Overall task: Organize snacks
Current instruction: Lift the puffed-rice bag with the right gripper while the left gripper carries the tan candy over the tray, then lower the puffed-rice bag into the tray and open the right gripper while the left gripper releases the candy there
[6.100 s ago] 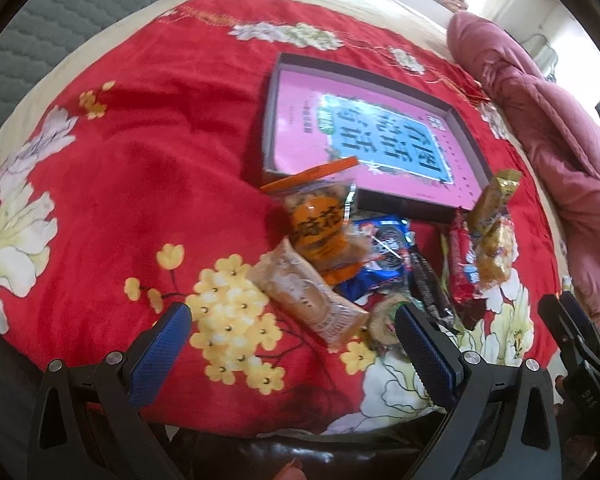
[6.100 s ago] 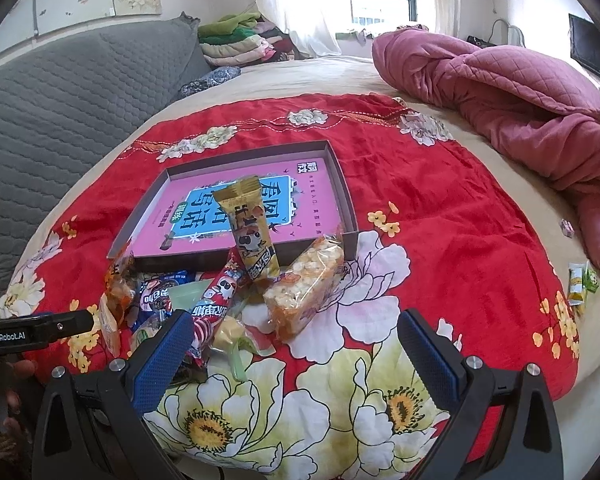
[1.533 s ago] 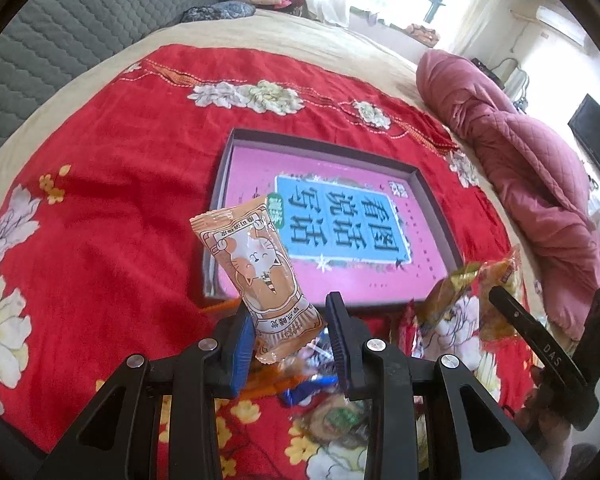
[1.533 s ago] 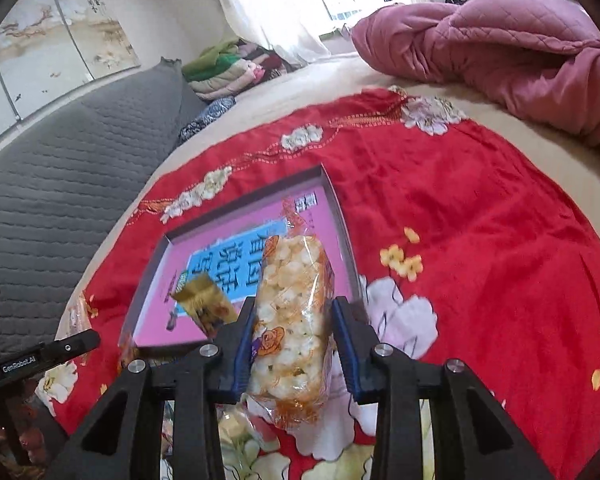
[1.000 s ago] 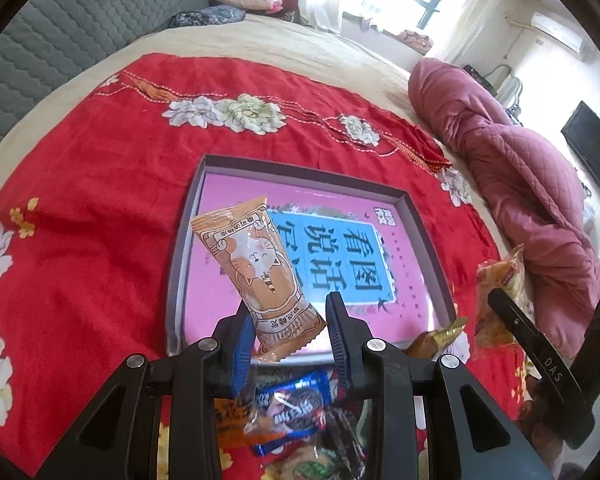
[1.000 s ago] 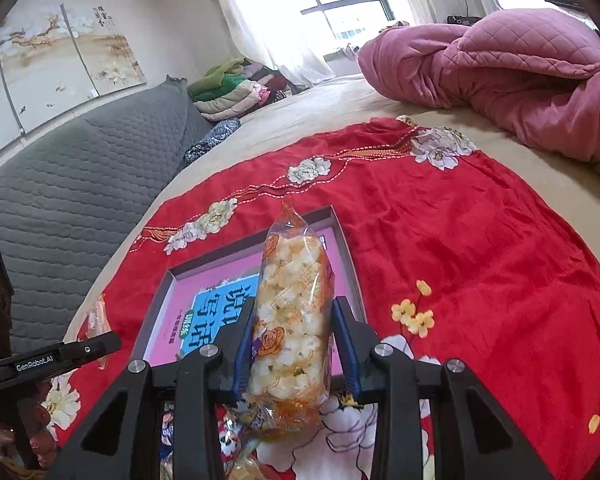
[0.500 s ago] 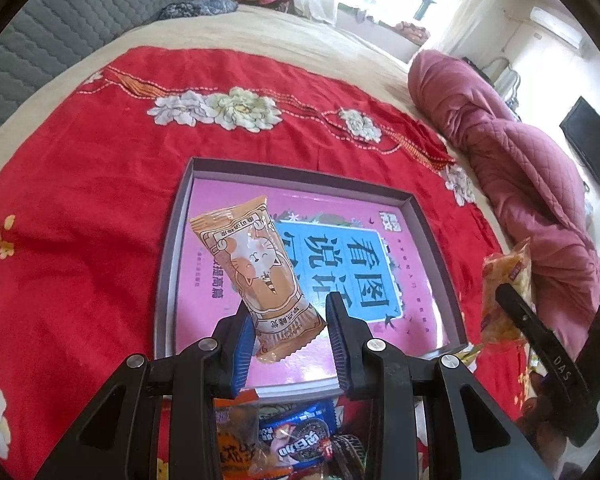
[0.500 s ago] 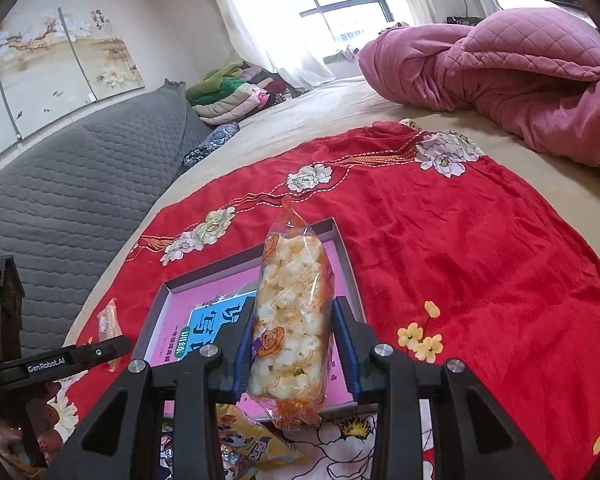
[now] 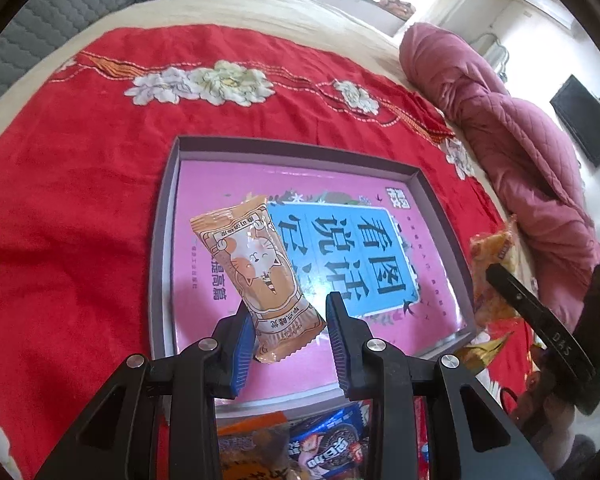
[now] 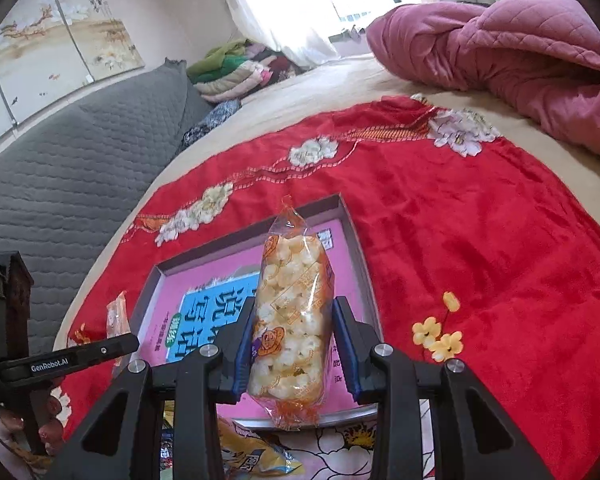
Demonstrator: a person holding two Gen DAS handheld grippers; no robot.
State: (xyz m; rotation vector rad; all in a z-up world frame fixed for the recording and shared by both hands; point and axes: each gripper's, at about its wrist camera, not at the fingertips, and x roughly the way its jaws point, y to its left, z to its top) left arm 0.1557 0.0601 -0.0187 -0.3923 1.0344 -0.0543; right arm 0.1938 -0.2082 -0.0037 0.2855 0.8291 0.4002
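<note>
— What's the left gripper (image 9: 290, 338) got?

— An orange packet (image 9: 258, 282) with a cartoon cat printed on it, pinched near its bottom end between the blue pads, the jaws only packet-wide apart. It hangs above the near left part of the box (image 9: 162, 240), a shallow grey tray lined in pink with a blue panel of large Chinese characters.

— And the right gripper (image 10: 292, 346)?

— Closed on a clear bag of puffed rice (image 10: 292, 320) with orange crimped ends and a small orange face logo, held upright over the box's near right side. One gripper's black body reads "GenRobot.AI"; the other shows "DAS".

— The rest of the snacks?

— Lying on the red flowered blanket (image 9: 68, 216) just in front of the box: a blue cookie packet (image 9: 328, 446) with a chocolate sandwich biscuit pictured, an orange wrapper (image 9: 252, 442) beside it, a yellow one (image 10: 256, 458) too. Their small print is unreadable.
</note>
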